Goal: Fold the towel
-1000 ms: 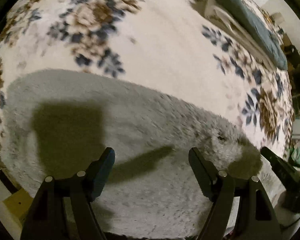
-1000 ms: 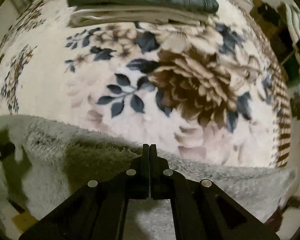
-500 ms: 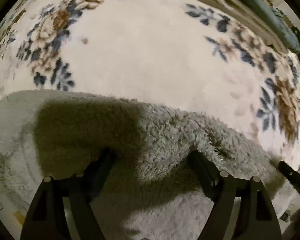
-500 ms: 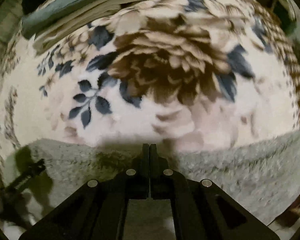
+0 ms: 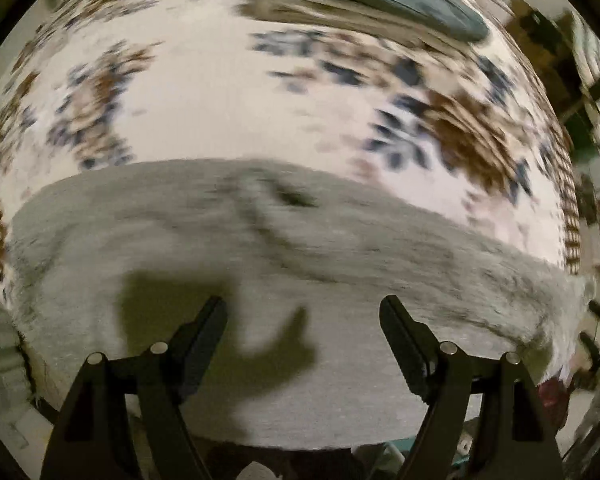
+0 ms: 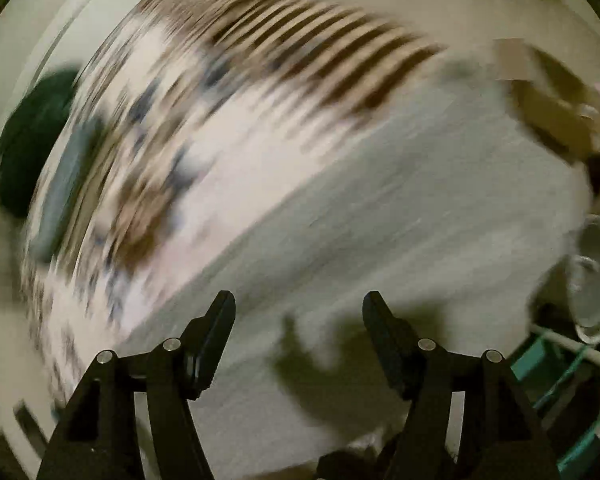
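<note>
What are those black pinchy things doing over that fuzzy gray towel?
A person holds tongs in each hand to fold the gray towel, which lies on a flowered blanket. Right now the left tongs and right tongs are both open above the towel, gripping nothing. The pictures are blurry, so the tongs are moving.
</note>
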Motion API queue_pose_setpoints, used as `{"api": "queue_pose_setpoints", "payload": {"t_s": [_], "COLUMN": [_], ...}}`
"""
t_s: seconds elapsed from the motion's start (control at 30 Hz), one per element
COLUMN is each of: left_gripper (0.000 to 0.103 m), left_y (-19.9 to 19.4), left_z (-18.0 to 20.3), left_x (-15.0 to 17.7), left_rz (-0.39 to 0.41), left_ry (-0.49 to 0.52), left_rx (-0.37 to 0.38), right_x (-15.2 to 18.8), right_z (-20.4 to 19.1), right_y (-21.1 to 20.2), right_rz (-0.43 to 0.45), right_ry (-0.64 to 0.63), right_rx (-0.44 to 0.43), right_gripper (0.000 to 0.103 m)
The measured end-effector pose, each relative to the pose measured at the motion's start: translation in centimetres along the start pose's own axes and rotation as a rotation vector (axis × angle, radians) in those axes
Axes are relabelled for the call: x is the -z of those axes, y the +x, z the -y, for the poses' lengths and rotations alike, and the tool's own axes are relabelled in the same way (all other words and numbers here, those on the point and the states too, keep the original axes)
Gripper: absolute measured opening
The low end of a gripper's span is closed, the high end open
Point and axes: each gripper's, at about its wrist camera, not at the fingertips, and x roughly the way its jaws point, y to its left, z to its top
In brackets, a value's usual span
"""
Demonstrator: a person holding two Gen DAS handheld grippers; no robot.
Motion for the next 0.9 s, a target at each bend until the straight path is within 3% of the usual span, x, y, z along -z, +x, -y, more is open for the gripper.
{"api": "queue_pose_setpoints", "payload": {"t_s": [0.07,0.13,0.27,0.3,0.33,0.43,0.5,0.57,0.63,0.7,0.77,0.9], "left_gripper": [0.077,0.077,0.077,0.077,0.077,0.077,0.078,0.078,0.077,0.077,0.077,0.077], "left_y": [1.7,3.1,6.7,7.3,7.9,9.1,9.6,9.9,9.3,7.9,5.5,3.2], "left_z": [3.1,5.8,11.0,11.8,12.4,13.1,13.5,13.7,13.9,14.2,15.0,17.4], "left_x": [-1.1,-1.7,-3.2,-3.4,-3.7,-4.8,-5.6,-6.2,-6.6,-7.0,-6.4,-4.1], "left_rz": [-0.008,-0.010,-0.007,-0.004,0.001,0.017,0.023,0.020,0.015,0.023,0.049,0.049], "left_ry": [0.028,0.066,0.161,0.177,0.191,0.201,0.204,0.199,0.186,0.180,0.183,0.225], "left_rx": [0.013,0.011,-0.053,-0.076,-0.101,-0.150,-0.175,-0.188,-0.192,-0.177,-0.148,-0.083], "right_x": [-4.5,-7.9,-12.6,-12.9,-13.0,-13.6,-14.2,-14.8,-15.2,-15.4,-14.9,-11.5], "right_z": [3.3,4.9,6.4,6.5,6.4,5.5,5.4,5.5,5.2,6.3,8.4,14.1], "right_y": [-0.6,0.1,4.0,5.0,5.4,4.6,4.5,5.0,6.8,7.0,5.0,0.3], "right_rz": [0.051,0.045,-0.038,-0.061,-0.059,0.036,0.071,0.057,-0.016,-0.078,-0.037,0.022], "right_ry": [0.028,0.007,-0.171,-0.199,-0.221,-0.309,-0.293,-0.270,-0.260,-0.205,-0.119,0.086], "right_rx": [0.049,0.094,0.187,0.167,0.165,0.189,0.175,0.147,0.101,0.048,0.001,-0.007], "right_gripper": [0.069,0.069,0.068,0.046,0.013,0.012,0.012,0.012,0.015,0.038,0.050,0.051]}}
